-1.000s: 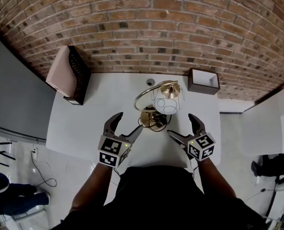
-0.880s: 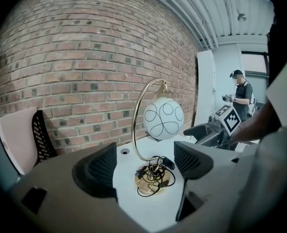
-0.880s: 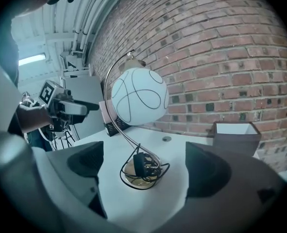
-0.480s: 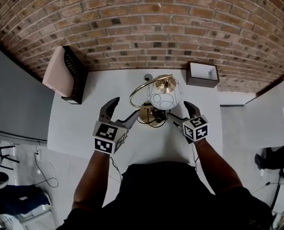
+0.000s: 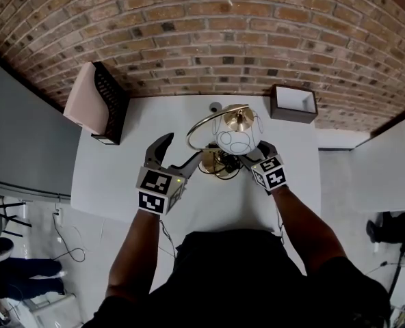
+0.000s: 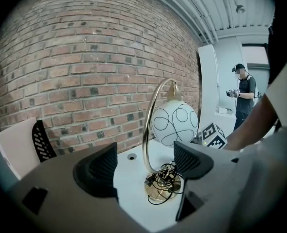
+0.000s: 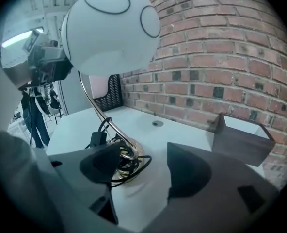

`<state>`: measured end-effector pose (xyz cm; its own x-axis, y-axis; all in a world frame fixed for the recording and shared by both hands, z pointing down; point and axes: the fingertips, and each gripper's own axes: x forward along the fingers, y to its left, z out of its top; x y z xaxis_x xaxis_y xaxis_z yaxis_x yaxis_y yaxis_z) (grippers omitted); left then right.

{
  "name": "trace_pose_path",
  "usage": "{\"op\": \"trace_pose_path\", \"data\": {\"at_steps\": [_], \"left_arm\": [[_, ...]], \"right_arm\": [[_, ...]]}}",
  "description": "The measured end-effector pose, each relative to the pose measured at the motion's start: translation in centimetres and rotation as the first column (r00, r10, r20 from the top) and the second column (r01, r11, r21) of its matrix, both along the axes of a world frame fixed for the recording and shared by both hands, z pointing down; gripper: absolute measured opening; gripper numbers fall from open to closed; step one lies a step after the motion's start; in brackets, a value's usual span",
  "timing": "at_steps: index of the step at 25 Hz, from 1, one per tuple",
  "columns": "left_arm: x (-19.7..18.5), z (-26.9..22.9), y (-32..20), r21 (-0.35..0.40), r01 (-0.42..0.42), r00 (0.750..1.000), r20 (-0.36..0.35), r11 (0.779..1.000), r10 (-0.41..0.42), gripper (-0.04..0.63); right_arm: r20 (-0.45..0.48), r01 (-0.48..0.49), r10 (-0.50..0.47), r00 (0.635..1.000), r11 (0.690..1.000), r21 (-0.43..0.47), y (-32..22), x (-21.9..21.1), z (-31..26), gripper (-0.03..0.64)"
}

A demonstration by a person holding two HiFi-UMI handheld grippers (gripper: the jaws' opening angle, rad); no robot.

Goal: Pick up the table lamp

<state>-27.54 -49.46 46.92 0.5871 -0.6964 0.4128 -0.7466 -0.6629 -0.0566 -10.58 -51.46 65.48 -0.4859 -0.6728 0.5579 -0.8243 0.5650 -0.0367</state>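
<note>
Spread wide, the left gripper's point(image 6: 144, 165) ribbed black pads frame the table lamp point(image 6: 174, 123) without touching it: the lamp stands a little beyond them on the white table point(image 6: 129, 171). The right gripper's point(image 7: 143, 171) jaws are closing, their smooth dark pads apart, with only bare tabletop and a loop of black cord point(image 7: 134, 166) between them. Its left pad sits just beside the lamp's base point(image 7: 129, 152); whether it touches the base I cannot tell.

The base is a round, polished brass disc with the cord coiled in a loose tangle on top. From it a thin brass stem point(image 6: 148, 125) rises in a tall arc, and a matte white globe drawn with thin black rings hangs from its tip under a small brass cap.

Seen from the head view, the lamp point(image 5: 235, 139) stands near the table's far edge, with the left gripper point(image 5: 182, 152) and right gripper point(image 5: 256, 154) on either side of its base. Only this view shows both at once, along with a dark brown open box point(image 5: 293, 104) at the far right corner and a black mesh rack point(image 5: 110, 101) holding a pale pink board at the far left.

The left gripper view alone shows a person point(image 6: 243, 93) standing in the distance. A rough red brick wall point(image 5: 189, 46) backs the table, and a small round grommet point(image 7: 156, 123) lies flush in the tabletop behind the lamp.
</note>
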Motion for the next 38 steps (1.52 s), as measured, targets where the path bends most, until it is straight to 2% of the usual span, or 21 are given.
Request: {"op": "trace_pose_path", "data": {"at_steps": [8, 13, 17, 28, 38], "left_arm": [[-0.4, -0.6, -0.5, 0.019, 0.029, 1.000, -0.004, 0.999, -0.029, 0.367], [-0.1, -1.1, -0.8, 0.028, 0.026, 0.999, -0.020, 0.999, -0.026, 0.354], [0.3, -1.4, -0.7, 0.045, 0.017, 1.000, -0.011, 0.999, -0.017, 0.259], [0.9, -1.3, -1.0, 0.049, 0.003, 1.000, 0.001, 0.999, -0.003, 0.190], [1.0, -1.2, -1.2, 0.047, -0.007, 1.000, 0.022, 0.999, 0.006, 0.087]], "right_arm": [[-0.047, 0.057, -0.058, 0.997, 0.998, -0.015, -0.7, -2.1, 1.5, 0.239], [-0.075, 0.068, -0.071, 0.995, 0.997, -0.039, -0.6, -2.8, 2.7, 0.168], [-0.086, 0.077, -0.081, 0.993, 0.996, -0.045, -0.6, -3.0, 3.2, 0.134], [-0.096, 0.081, -0.085, 0.992, 0.996, -0.044, -0.8, -3.3, 3.8, 0.078], [-0.089, 0.086, -0.090, 0.992, 0.995, -0.048, -0.9, -3.3, 3.6, 0.058]]}}
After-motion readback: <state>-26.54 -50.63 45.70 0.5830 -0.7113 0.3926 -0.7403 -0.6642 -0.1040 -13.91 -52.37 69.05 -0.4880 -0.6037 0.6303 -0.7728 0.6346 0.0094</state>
